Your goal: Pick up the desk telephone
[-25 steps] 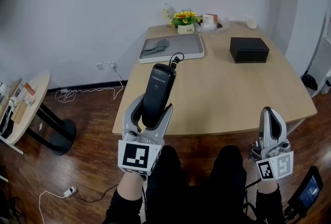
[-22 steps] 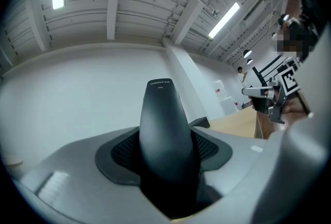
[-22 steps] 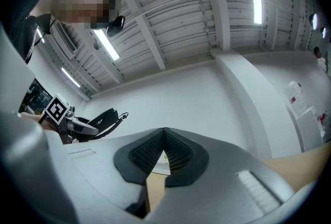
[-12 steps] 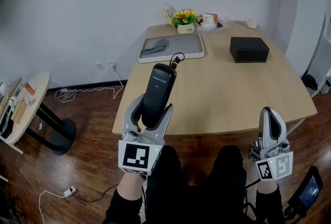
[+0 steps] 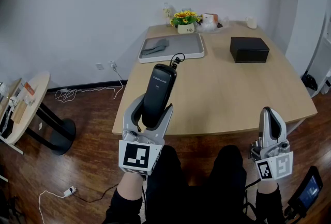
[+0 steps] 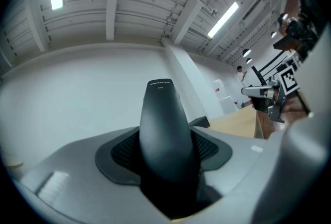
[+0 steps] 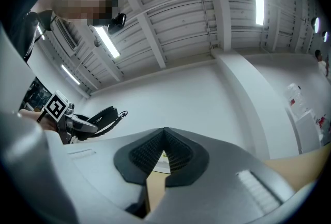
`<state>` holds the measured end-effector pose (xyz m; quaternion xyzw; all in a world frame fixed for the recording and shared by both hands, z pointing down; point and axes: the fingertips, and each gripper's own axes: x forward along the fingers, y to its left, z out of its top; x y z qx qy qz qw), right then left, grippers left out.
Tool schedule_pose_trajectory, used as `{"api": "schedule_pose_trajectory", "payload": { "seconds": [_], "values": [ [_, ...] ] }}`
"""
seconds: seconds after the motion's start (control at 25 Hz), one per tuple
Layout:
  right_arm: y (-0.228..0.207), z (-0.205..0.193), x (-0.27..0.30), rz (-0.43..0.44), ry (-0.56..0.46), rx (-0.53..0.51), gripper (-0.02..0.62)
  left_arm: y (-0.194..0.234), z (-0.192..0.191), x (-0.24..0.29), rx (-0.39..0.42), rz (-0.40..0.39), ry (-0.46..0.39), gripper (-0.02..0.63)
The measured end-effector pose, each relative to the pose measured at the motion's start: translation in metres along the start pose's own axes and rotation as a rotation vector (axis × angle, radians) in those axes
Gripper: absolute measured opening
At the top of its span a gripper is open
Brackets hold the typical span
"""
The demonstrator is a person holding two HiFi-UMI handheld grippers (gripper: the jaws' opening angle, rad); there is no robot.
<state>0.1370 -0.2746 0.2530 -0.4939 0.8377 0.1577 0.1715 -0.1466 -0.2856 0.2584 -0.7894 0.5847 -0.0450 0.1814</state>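
My left gripper (image 5: 151,114) is shut on a black telephone handset (image 5: 158,92), which stands upright between its jaws in front of the table's near edge. A coiled black cord (image 5: 176,58) runs from the handset's top toward the grey tray. In the left gripper view the handset (image 6: 164,130) rises between the pads and hides what lies beyond. My right gripper (image 5: 271,123) is held low at the right, off the table, shut with nothing between its jaws. The right gripper view shows its pads (image 7: 155,158) pressed together. The telephone's base is not visible.
The wooden table (image 5: 222,93) carries a grey tray (image 5: 172,47) with a grey cloth, a black box (image 5: 249,49), a pot of sunflowers (image 5: 184,20) and small items along the far edge. A small round side table (image 5: 26,104) stands at the left; cables lie on the floor.
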Motion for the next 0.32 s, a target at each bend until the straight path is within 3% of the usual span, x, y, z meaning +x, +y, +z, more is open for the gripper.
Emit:
{"api": "schedule_pose_trajectory", "payload": {
  "seconds": [0.32],
  "values": [
    [0.0004, -0.0012, 0.0006, 0.001, 0.001, -0.002, 0.000, 0.0012, -0.0007, 0.0004, -0.002, 0.004, -0.004, 0.265]
  ]
}}
